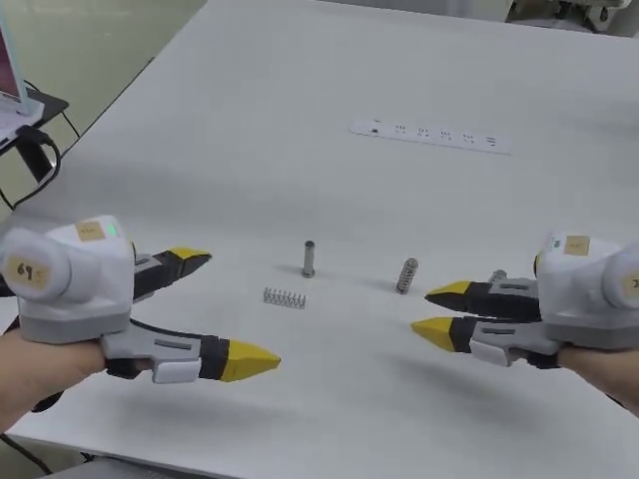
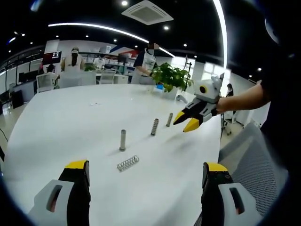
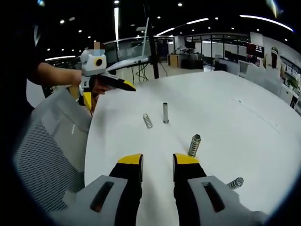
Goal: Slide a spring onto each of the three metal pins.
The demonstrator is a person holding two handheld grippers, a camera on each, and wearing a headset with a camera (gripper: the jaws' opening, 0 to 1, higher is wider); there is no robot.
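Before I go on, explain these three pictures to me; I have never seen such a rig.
No robot: a person holds a two-jaw gripper in each hand. The head view comes from a headset camera looking down at the table. The two round pictures come from cameras riding on the grippers, looking along their jaws. The left gripper is wide open, the right gripper open more narrowly; both hold nothing. Three metal pins stand on the table: a bare pin, a middle pin wearing a fitted spring, and a third pin by the right gripper that seems to wear one too. A loose spring lies beside the bare pin. A power strip lies farther back.
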